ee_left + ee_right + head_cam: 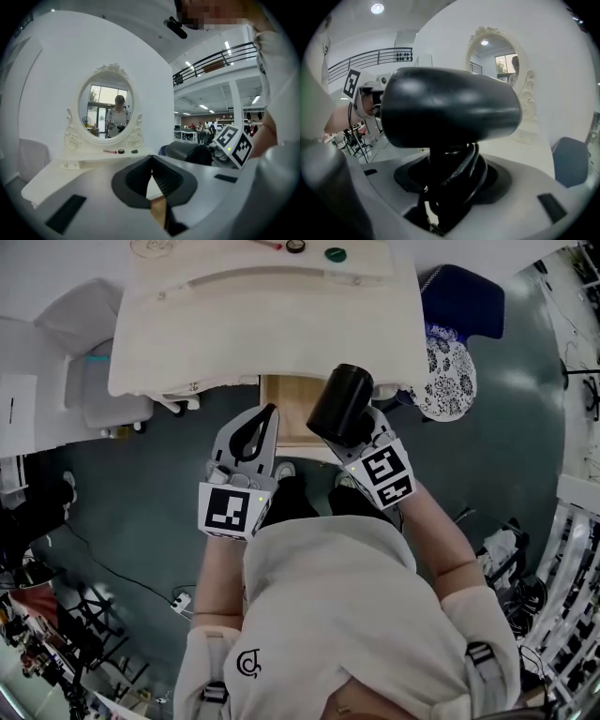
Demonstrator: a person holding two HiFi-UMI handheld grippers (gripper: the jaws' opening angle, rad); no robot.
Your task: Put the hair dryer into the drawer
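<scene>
The black hair dryer (pixel 339 407) (pixel 450 108) stands up out of my right gripper (pixel 367 448) (pixel 450 176), which is shut on its handle with the cord wound around it. The barrel hangs above the right side of the open wooden drawer (pixel 286 418), under the front edge of the white dressing table (pixel 262 324). My left gripper (pixel 270 416) (pixel 151 161) is just left of the dryer, in front of the drawer, its tips touching and nothing held. The dryer (pixel 187 152) also shows in the left gripper view, to the right.
An oval mirror (pixel 105 110) stands on the dressing table, with small items (pixel 335 254) along the far edge. A blue chair (pixel 464 301) and a patterned stool (pixel 450 371) are right of the table. A white seat (pixel 89 315) is on the left. A power strip (pixel 180 599) lies on the floor.
</scene>
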